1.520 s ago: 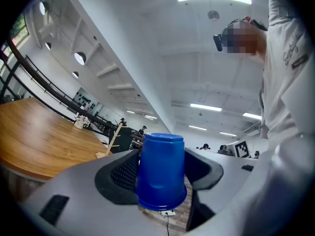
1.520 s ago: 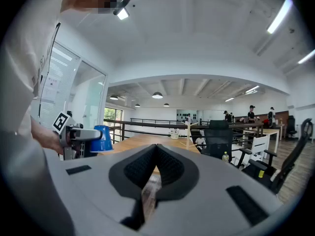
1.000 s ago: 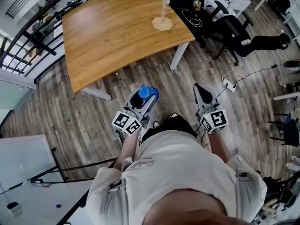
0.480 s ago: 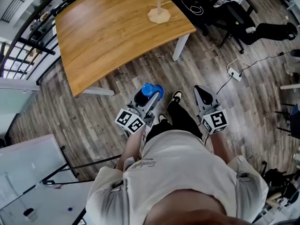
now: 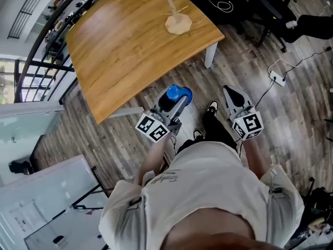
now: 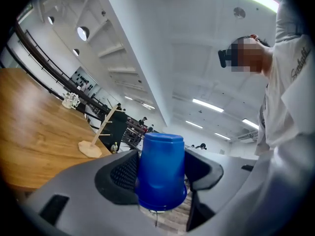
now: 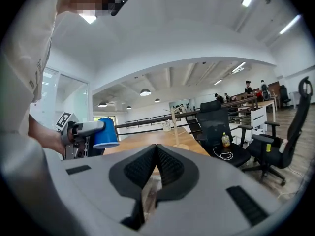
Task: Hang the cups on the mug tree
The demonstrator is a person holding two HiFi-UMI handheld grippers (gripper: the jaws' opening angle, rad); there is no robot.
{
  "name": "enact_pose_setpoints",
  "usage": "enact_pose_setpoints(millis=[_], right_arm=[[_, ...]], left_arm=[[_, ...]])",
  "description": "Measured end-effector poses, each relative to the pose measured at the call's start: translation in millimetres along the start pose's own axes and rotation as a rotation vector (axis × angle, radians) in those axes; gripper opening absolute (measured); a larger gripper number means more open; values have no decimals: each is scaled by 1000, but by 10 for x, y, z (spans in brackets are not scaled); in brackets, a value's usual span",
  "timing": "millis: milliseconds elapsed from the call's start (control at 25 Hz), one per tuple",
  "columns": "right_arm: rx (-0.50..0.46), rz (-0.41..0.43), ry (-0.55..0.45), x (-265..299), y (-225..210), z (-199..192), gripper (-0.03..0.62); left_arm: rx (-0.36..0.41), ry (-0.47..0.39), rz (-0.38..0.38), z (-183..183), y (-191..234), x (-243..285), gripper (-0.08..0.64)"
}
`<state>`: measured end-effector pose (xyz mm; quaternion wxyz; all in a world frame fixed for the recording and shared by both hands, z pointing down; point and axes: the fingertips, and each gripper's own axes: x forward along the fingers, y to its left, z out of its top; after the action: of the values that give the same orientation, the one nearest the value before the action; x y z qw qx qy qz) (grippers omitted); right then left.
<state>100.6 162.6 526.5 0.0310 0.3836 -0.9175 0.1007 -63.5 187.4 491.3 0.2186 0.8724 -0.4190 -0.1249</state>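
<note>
Wooden counter (image 5: pixel 130 40) fills upper left of head view. Mug tree (image 5: pixel 177 15) stands on it, top centre. Left gripper (image 5: pixel 173 101), mid-frame over the floor (image 5: pixel 104 134): fingers (image 6: pixel 123 173) clamped on blue cup (image 6: pixel 161 171). Right gripper (image 7: pixel 156 154), right of centre: fingers (image 7: pixel 172 168) pressed together, nothing between.

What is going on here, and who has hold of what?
A person stands on the floor short of the wooden table, a gripper in each hand. The left gripper has its fingers shut on a blue cup. The right gripper is shut and empty. The mug tree stands on the table's far side with bare pegs, so no cup is hung yet.
</note>
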Motion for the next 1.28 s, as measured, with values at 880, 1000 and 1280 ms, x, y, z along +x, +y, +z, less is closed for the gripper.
enact_pose_setpoints(millis=[880, 1000, 1280], right_arm=[[-3, 42, -34, 759, -1092, 387, -6], [19, 39, -4, 846, -1148, 317, -6], [-22, 51, 19, 1308, -1231, 365, -6]], left_arm=[[82, -30, 43, 740, 503, 1070, 276], [104, -18, 31, 813, 558, 1217, 276], [101, -10, -3, 898, 991, 1580, 276]])
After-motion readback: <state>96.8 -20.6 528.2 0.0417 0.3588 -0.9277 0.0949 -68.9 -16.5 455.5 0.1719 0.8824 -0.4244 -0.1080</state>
